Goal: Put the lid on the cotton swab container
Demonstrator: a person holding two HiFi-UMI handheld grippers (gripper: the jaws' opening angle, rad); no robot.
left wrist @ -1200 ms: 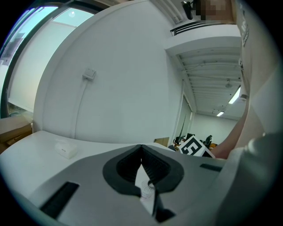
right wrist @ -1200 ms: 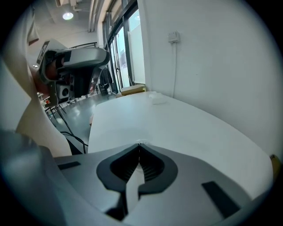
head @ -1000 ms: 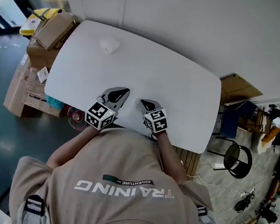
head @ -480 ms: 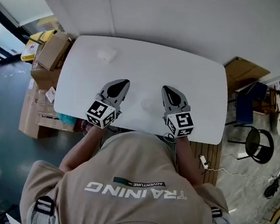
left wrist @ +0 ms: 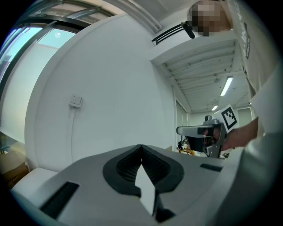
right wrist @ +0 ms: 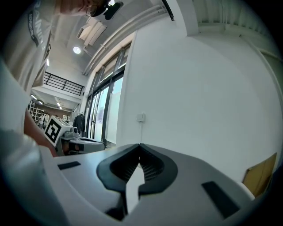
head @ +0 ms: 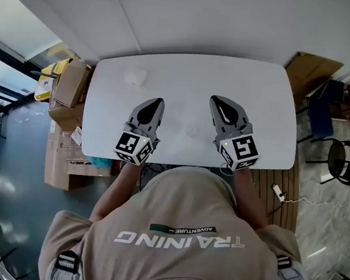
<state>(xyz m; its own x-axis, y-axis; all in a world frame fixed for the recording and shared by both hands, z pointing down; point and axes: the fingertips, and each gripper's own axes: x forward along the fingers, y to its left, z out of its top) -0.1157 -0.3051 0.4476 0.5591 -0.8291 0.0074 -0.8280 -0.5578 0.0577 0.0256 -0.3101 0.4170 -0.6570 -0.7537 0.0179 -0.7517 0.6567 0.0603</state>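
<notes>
White desk [head: 257, 83] carries two small things: a pale piece [head: 135, 77] ahead of the left gripper [head: 156, 102] and off to its left, and a faint round piece [head: 192, 130] between it and the right gripper [head: 220, 102]. Which is the lid and which the container, I cannot tell. Both grippers are closed, jaws together, holding nothing, and their cameras face the wall. I think the risk is a blind reach that pushes a light piece away, or a grasp on the wrong one.
</notes>
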